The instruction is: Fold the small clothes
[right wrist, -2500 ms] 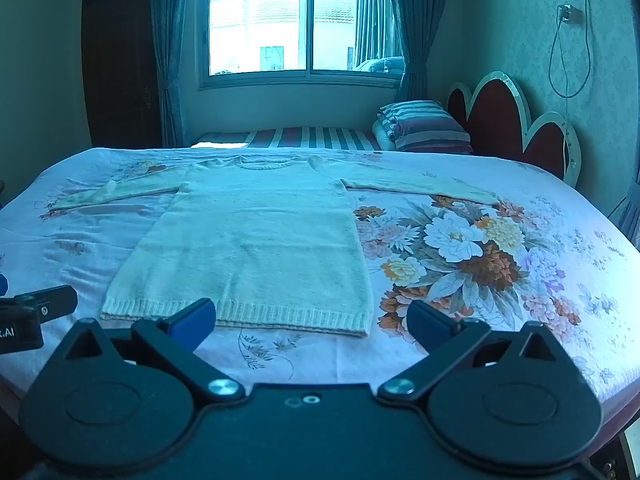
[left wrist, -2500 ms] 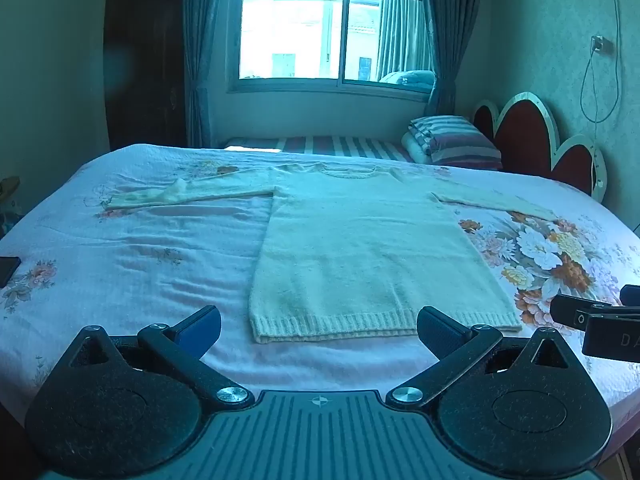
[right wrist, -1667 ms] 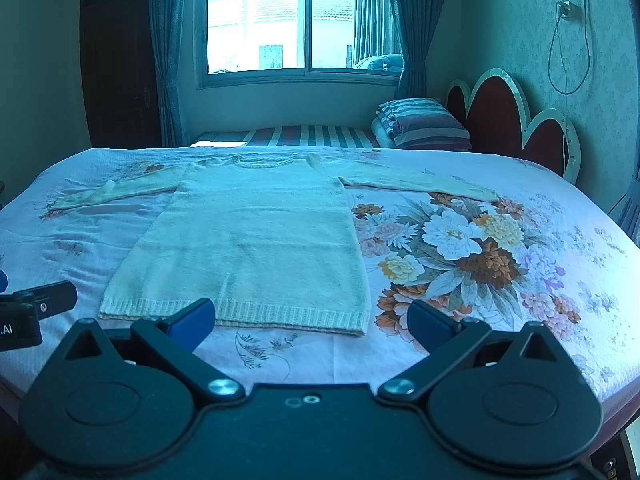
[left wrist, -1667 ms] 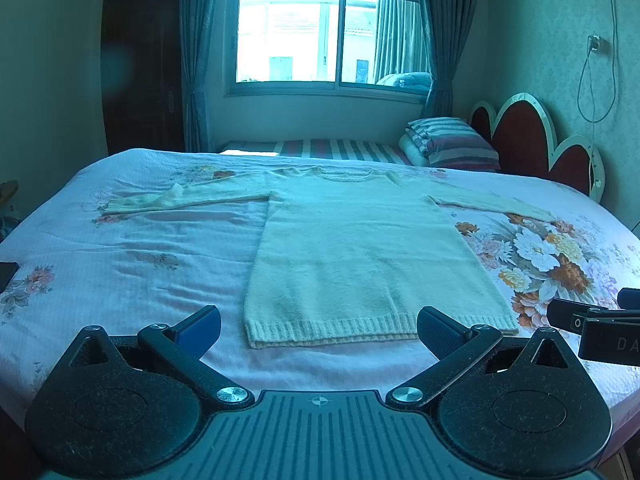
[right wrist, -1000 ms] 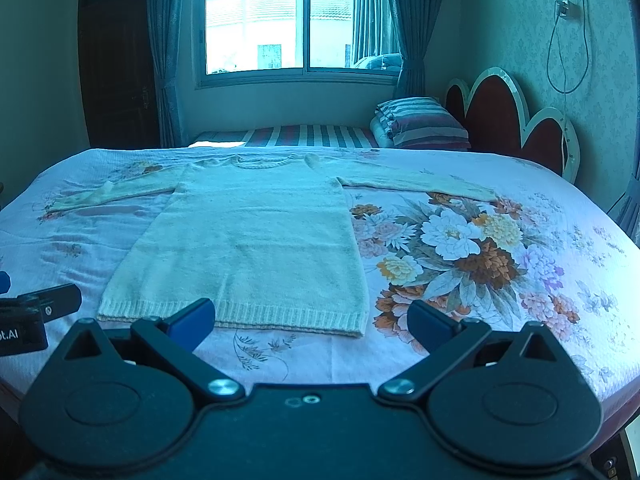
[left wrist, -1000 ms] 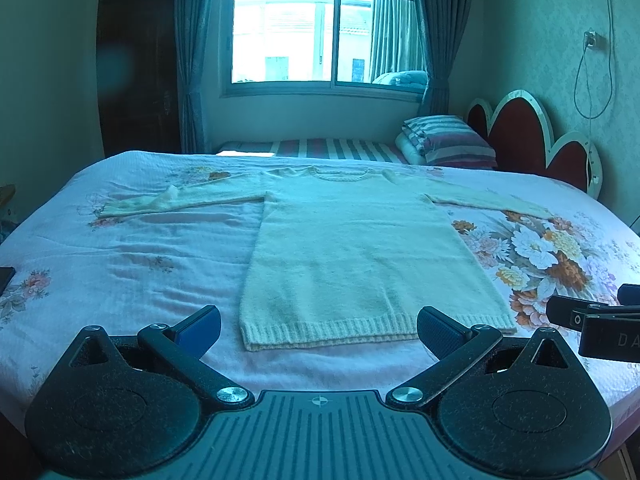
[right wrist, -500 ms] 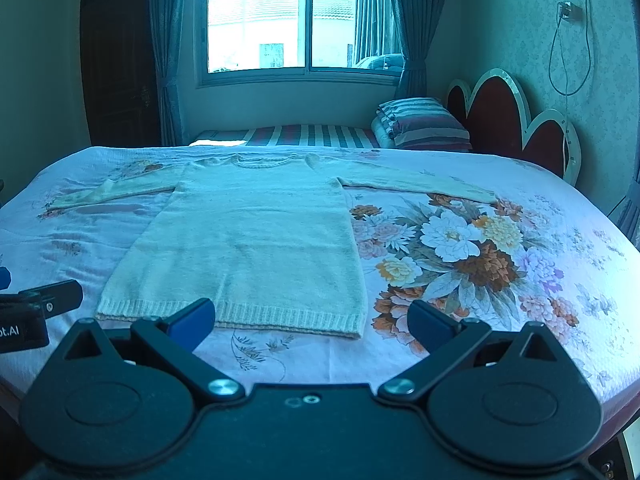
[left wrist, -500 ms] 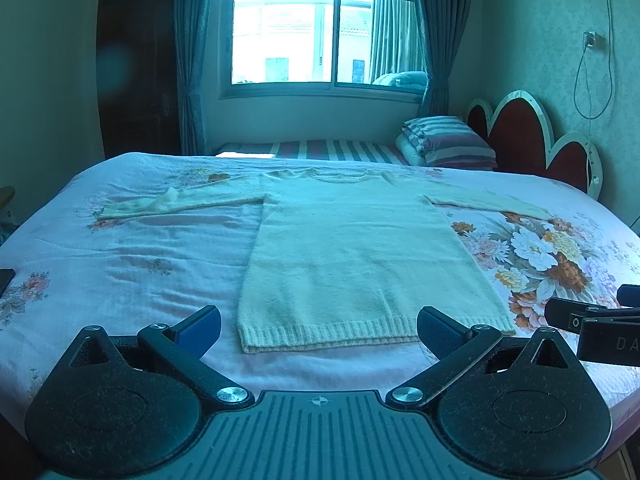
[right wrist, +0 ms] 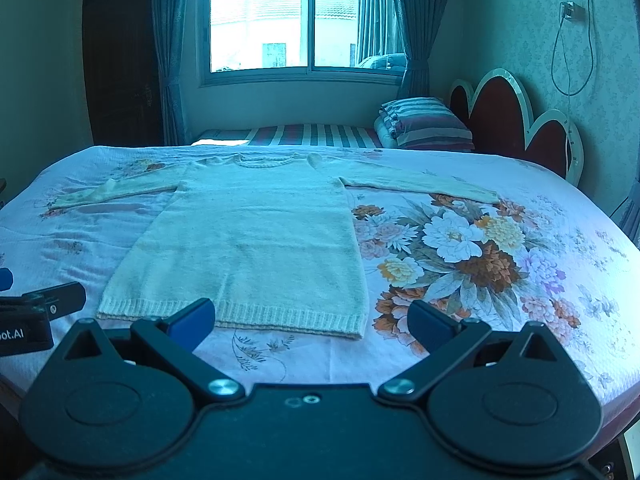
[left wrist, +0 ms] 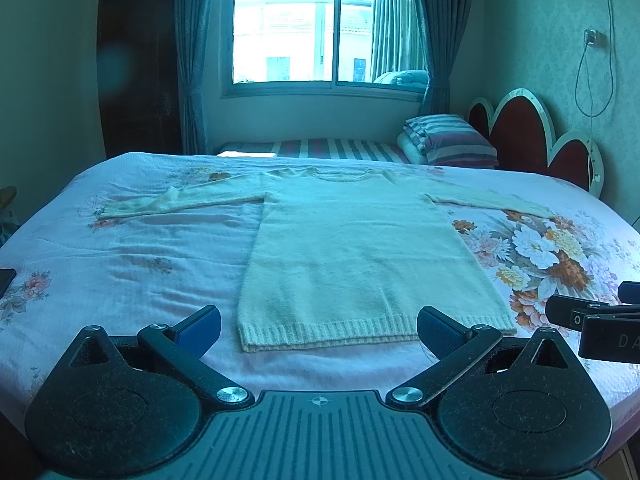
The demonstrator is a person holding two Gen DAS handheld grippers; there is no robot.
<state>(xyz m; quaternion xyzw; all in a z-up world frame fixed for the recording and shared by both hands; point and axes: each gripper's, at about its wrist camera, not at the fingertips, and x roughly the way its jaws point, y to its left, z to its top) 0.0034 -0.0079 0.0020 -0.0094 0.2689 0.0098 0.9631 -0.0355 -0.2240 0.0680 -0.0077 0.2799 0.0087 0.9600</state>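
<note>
Both views drifted slightly back; left gripper [left wrist: 319,330] and right gripper [right wrist: 311,322] gaped wide, empty, risking bunching sweater [left wrist: 356,256] hem.

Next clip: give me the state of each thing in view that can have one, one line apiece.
Sweater: unfolded, flat on the bed, both sleeves spread out, hem nearest the grippers.
Left gripper: open, empty, near the hem.
Right gripper: open, empty, near the hem.
Curtains: drawn open.
Bedding: folded, stacked by the headboard.
</note>
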